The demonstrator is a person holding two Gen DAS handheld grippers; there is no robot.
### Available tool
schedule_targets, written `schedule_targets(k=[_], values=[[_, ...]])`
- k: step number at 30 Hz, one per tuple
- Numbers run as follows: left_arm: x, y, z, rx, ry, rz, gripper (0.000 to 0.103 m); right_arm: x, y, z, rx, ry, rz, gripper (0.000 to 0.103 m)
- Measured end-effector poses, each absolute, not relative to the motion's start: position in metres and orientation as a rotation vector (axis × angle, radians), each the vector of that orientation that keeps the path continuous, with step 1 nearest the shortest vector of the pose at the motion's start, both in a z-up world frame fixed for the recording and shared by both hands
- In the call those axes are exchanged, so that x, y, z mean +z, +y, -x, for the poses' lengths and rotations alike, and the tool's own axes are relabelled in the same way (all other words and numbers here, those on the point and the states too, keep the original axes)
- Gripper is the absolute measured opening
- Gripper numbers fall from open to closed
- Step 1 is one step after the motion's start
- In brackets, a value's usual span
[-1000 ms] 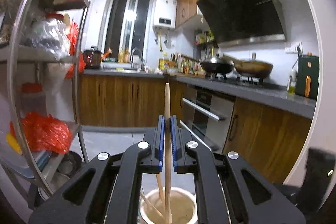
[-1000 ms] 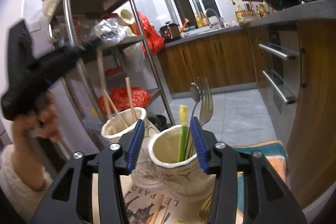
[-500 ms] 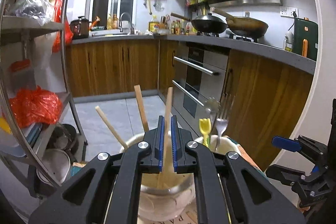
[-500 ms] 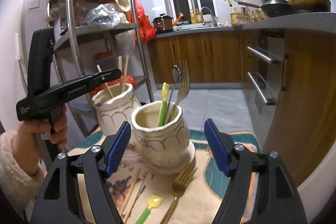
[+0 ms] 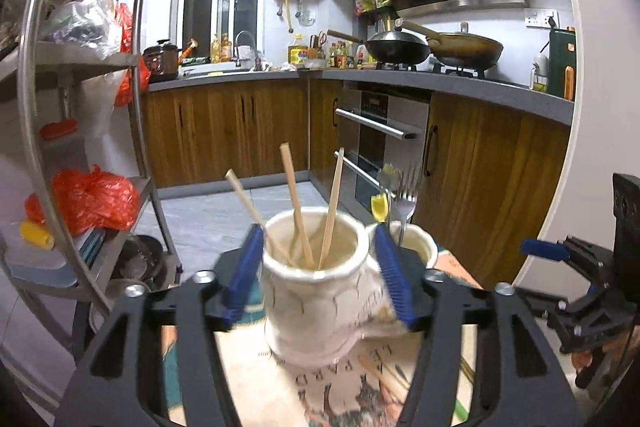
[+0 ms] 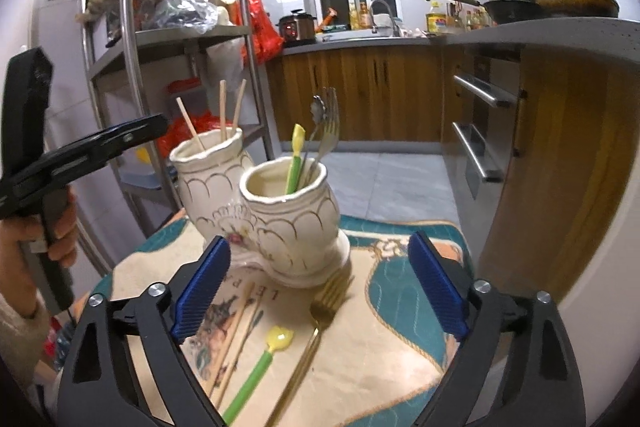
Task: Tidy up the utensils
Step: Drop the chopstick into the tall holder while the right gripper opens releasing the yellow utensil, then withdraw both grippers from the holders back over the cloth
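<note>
A chopstick-sorting step is judged to be just finished: three wooden chopsticks (image 5: 296, 203) are seen standing in the left cream ceramic pot (image 5: 320, 291), and the left gripper (image 5: 316, 275) is shown with its jaws opening on either side of that pot, nothing pressed between the blue pads. The right gripper (image 6: 320, 283) is shown with its jaws opening too, wide and empty, above the patterned mat (image 6: 400, 327). A gold fork (image 6: 316, 331), a green-handled yellow spoon (image 6: 260, 363) and two more chopsticks (image 6: 236, 331) are left lying there; one must be picked up next, the fork probably for the right pot (image 6: 292, 215). A second earlier, one chopstick was clamped in the left jaws above the pot.
</note>
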State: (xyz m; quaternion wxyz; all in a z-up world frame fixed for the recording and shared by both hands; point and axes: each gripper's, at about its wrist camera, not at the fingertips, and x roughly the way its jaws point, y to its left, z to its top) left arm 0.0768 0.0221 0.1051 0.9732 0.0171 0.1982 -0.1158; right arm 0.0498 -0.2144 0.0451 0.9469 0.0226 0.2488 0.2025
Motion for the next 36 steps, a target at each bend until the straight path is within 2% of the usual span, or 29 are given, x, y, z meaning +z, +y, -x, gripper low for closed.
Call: schedule_targets(k=[10,12,29,36], values=[[0.089,0.027,-0.045,-0.183,0.444,-0.039,0.094,0.042,-0.220,-0.035,0.368,0.538,-0.029,0.096],[0.087,0.026,-0.042,-0.168,0.448,-0.043,0.097,0.039,-0.221,-0.033,0.359,0.549,-0.022,0.096],[0.005,0.021,-0.034,-0.194,0.740,-0.002,0.097,-0.006,-0.216,-0.038,0.311,0.720,0.047,0.096],[-0.010,0.003,-0.032,-0.203,0.788,-0.035,0.097,-0.024,-0.210,-0.047,0.320,0.802,0.032,0.096]])
